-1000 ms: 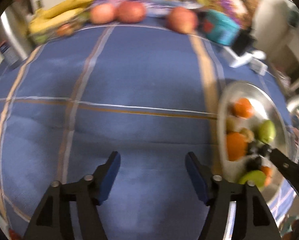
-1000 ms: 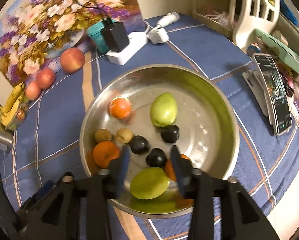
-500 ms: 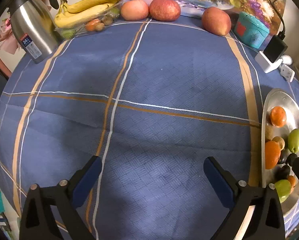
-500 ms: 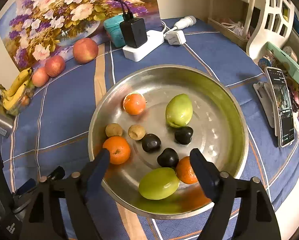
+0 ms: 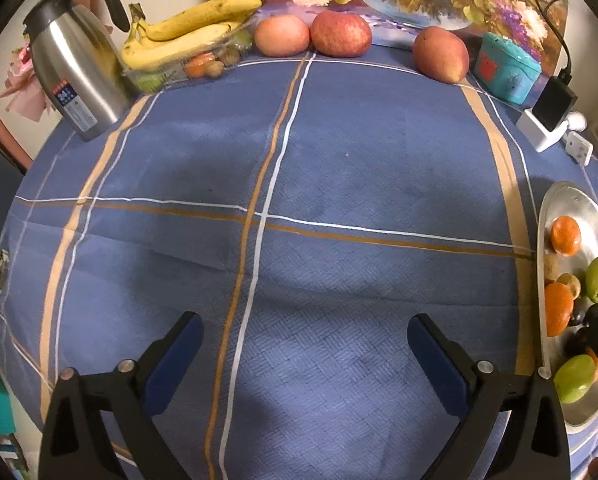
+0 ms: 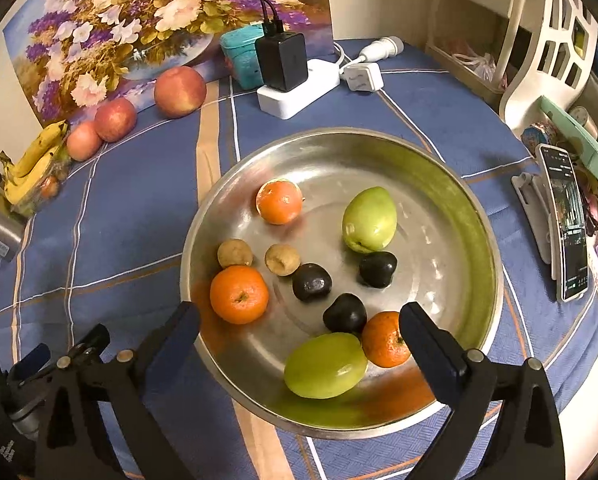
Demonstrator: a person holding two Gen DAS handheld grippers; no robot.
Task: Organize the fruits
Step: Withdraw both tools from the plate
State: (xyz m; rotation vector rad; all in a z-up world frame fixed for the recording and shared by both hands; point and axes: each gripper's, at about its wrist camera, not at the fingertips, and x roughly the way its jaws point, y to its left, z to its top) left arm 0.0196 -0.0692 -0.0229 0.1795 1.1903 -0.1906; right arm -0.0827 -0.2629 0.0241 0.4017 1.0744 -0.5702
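A steel bowl [image 6: 471,216] on the blue tablecloth holds three oranges [image 6: 239,294], two green fruits [image 6: 369,219], three dark plums [image 6: 311,281] and two small brown fruits [image 6: 281,259]. My right gripper [image 6: 299,338] is wide open and empty, above the bowl's near side. My left gripper [image 5: 305,346] is wide open and empty over bare cloth, left of the bowl [image 5: 555,204]. Three apples [image 5: 341,34] and bananas [image 5: 191,36] lie along the table's far edge.
A steel kettle [image 5: 75,72] stands at the far left. A teal box [image 5: 507,66] and a white power strip with a black charger [image 6: 287,76] sit at the back. A phone on a stand [image 6: 565,220] is right of the bowl. A floral painting backs the table.
Both grippers opened from narrow to wide. The left one swung left and back from the bowl, bringing the kettle into view. The right one pulled back slightly above the bowl.
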